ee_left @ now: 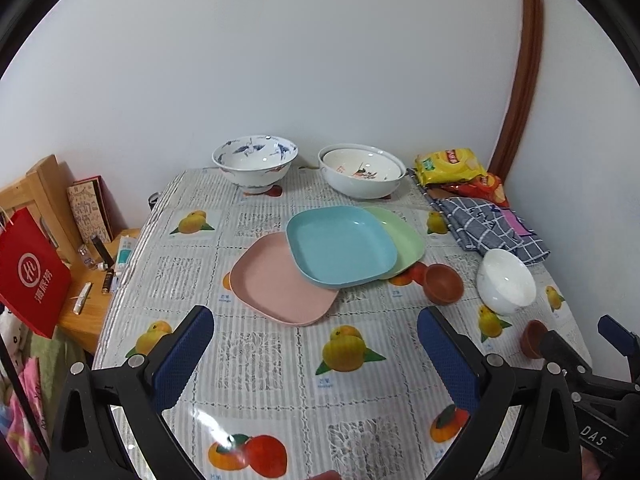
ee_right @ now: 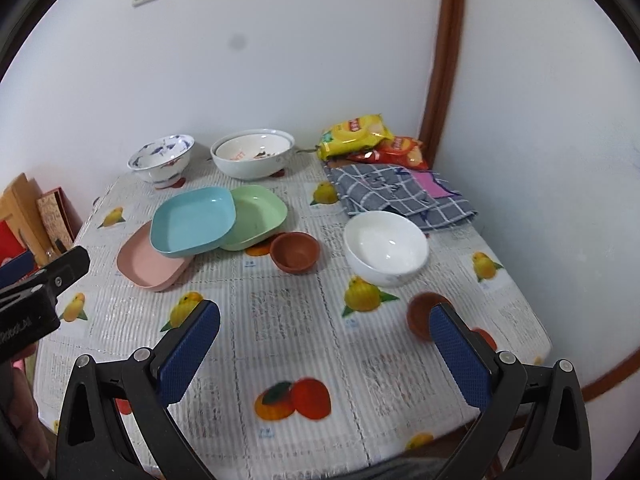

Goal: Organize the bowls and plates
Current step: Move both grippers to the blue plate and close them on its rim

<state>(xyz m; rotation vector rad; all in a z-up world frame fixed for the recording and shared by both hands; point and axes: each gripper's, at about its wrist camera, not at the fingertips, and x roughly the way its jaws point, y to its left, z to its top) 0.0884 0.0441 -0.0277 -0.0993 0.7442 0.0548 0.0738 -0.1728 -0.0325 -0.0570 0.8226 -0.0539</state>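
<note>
A blue plate (ee_left: 342, 246) lies across a pink plate (ee_left: 276, 286) and a green plate (ee_left: 404, 236) in the middle of the table; they also show in the right wrist view: blue plate (ee_right: 192, 222), pink plate (ee_right: 148, 266), green plate (ee_right: 258, 214). A white bowl (ee_left: 506, 282) (ee_right: 386, 248) sits right of them, with two small brown bowls (ee_left: 444, 283) (ee_right: 426, 316) nearby. A blue-patterned bowl (ee_left: 256, 162) and a large white bowl (ee_left: 362, 174) holding a smaller one stand at the back. My left gripper (ee_left: 316, 344) and right gripper (ee_right: 326, 338) are open and empty above the near table.
Snack bags (ee_left: 450, 166) and a checked cloth (ee_left: 492, 226) lie at the back right by the wall. A wooden side table (ee_left: 86, 312) with a red bag (ee_left: 30, 276) and small items stands left. The table (ee_left: 256, 360) has a fruit-print cover.
</note>
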